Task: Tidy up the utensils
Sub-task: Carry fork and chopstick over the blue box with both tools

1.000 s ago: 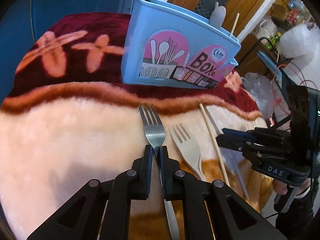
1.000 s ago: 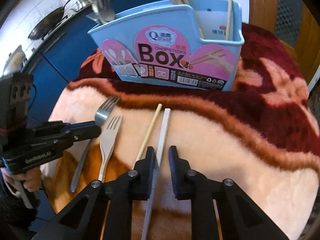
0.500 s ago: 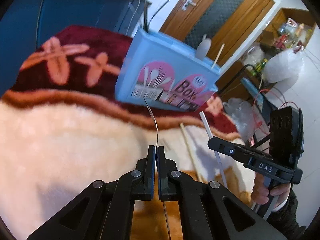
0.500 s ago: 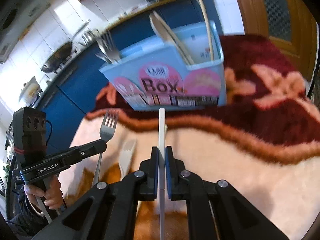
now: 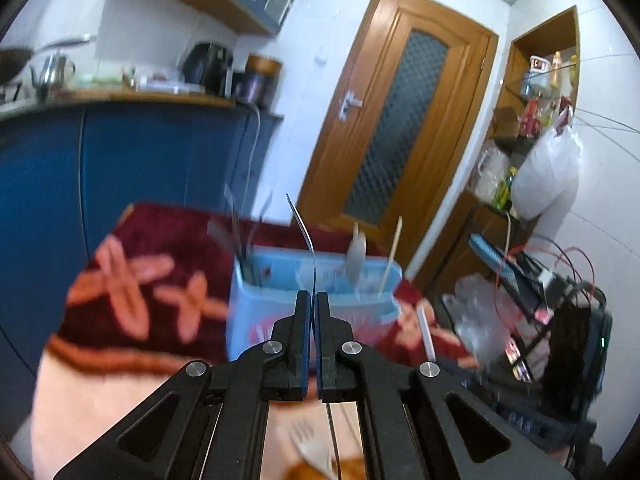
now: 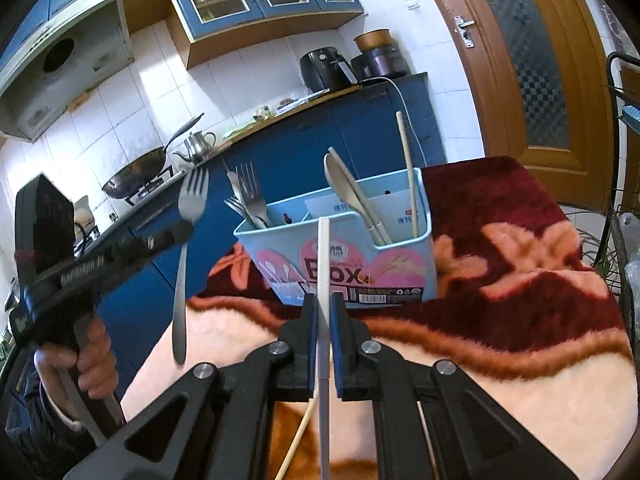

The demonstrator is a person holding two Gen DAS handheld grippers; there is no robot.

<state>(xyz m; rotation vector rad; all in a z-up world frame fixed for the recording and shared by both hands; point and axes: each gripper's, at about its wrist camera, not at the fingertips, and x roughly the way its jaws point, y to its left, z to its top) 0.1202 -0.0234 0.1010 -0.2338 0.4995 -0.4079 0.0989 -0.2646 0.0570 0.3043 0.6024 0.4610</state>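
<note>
A: L side?
B: Left gripper [image 5: 313, 300] has its jaws clamped on the metal fork [image 6: 188, 240], held off the blanket [image 6: 500, 340]. Seen edge-on in its own cam, tines up. Right cam shows it upright, tines at top, handle hanging below the jaws.
A: R side?
B: Right gripper [image 6: 324, 304] jaws pinched tight on the white chopstick [image 6: 323, 256]. Stick runs straight up btwn them, tip in front of the blue utensil box [image 6: 360, 276].
A: Box contents?
B: Left compartment: metal forks [image 6: 250, 200]. Right compartment: pale spoon [image 6: 340, 176] leaning, plus a wooden chopstick [image 6: 406, 160] standing near the right wall.
A: Anything left on the blanket?
B: A wooden chopstick [image 6: 298, 440] near the bottom, just beside the held white one. Left cam shows something pale down there too, too blurred to tell.
A: Hand?
B: Person's hand [image 6: 90, 364] wraps the left gripper's handle, far left of the right cam.
</note>
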